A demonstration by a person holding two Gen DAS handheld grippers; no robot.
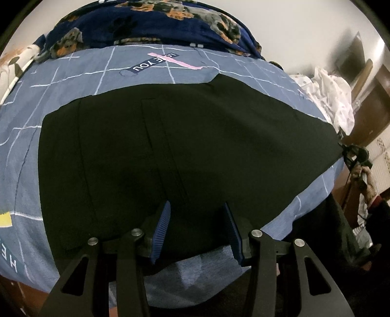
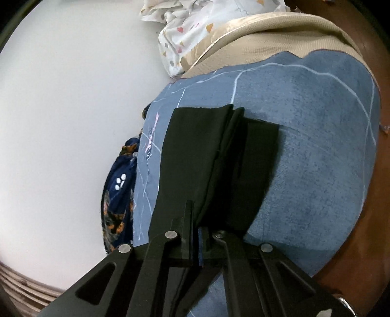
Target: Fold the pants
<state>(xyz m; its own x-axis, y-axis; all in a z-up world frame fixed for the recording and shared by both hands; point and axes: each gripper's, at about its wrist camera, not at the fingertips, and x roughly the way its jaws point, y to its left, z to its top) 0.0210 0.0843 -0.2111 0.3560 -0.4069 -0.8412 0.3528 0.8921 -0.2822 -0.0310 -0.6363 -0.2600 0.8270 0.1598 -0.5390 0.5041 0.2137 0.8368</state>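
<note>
Now my right gripper (image 2: pixel 195 234) pinches the pants (image 2: pixel 209 158) hem, legs stretching toward the frame's top, while my half-open left gripper (image 1: pixel 197 226) hovers empty.

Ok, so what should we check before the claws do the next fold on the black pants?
1. Right claw shut on the pants: ok, the black cloth runs into its closed jaws.
2. Left claw holding cloth: not ok, its jaws stand open over the waist end, pinching nothing.
3. Pants flat on the blue bedsheet: ok at the left claw's end; the leg ends look bunched in layers.
4. Patterned blanket clear of the pants: ok.
5. Both leg hems caught: cannot tell.
</note>
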